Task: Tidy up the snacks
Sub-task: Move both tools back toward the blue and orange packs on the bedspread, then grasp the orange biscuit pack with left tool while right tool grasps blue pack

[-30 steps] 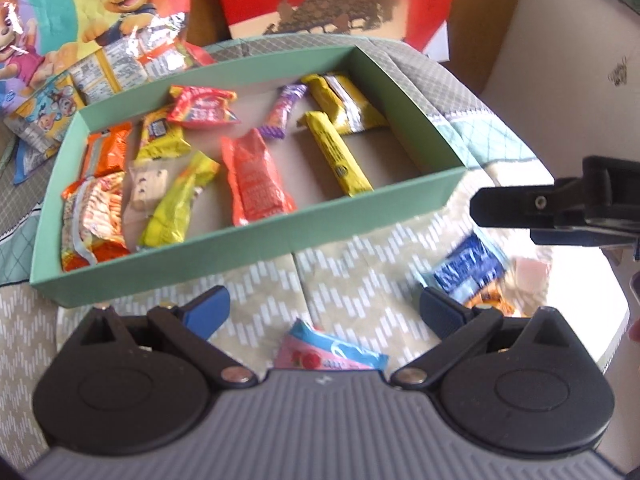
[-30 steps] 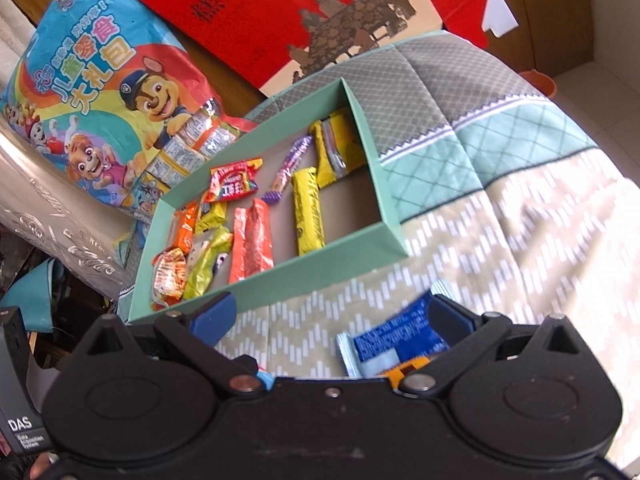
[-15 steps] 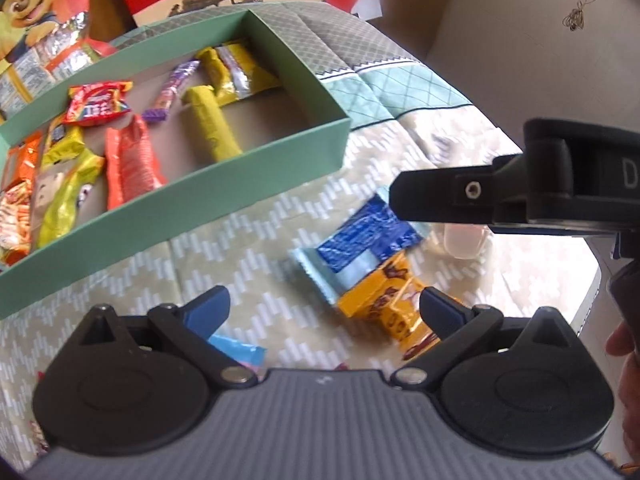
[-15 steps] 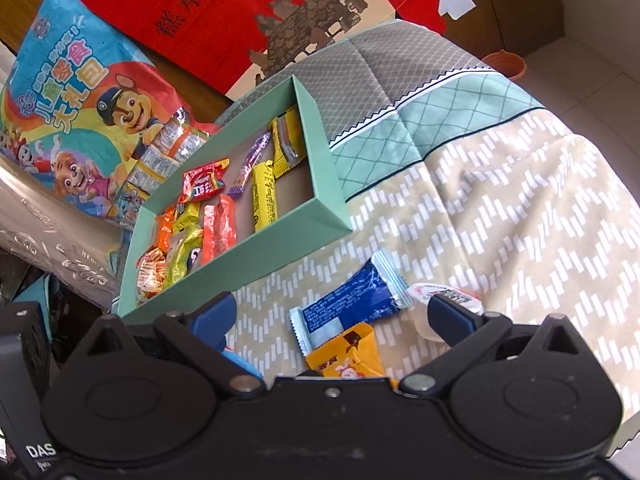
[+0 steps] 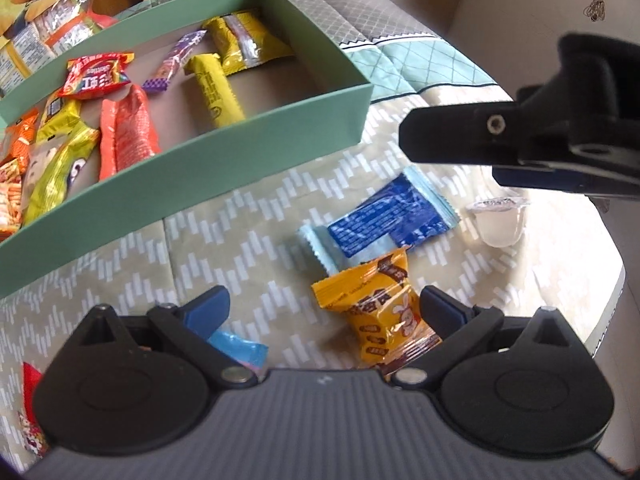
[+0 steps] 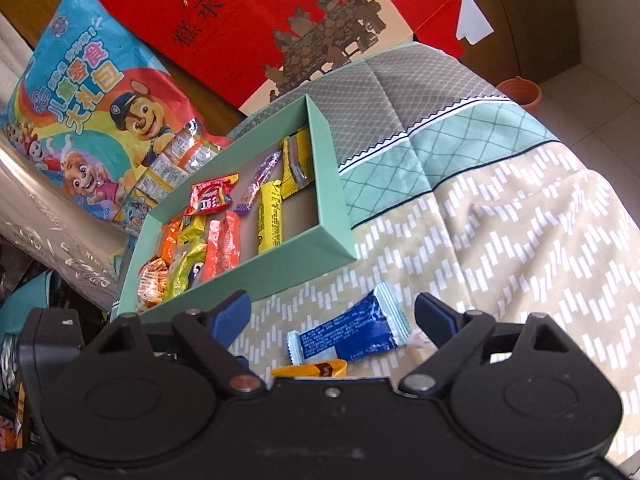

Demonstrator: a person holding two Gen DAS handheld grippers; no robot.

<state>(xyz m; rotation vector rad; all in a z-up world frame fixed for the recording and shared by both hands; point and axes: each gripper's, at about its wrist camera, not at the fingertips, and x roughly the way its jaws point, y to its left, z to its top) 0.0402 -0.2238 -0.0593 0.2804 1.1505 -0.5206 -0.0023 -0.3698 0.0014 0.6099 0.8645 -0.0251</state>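
Both grippers hang with fingers spread over loose snacks on the patterned cloth. The right gripper [image 6: 332,312] frames a blue foil-wrapped wafer packet [image 6: 352,334] lying just ahead between its fingertips, long axis running across the gap. The left gripper [image 5: 322,308] sits nearer an orange rabbit-print candy wrapper [image 5: 380,304] beside its right finger. The green cardboard tray [image 6: 334,216] of sorted snacks lies ahead-left of both.
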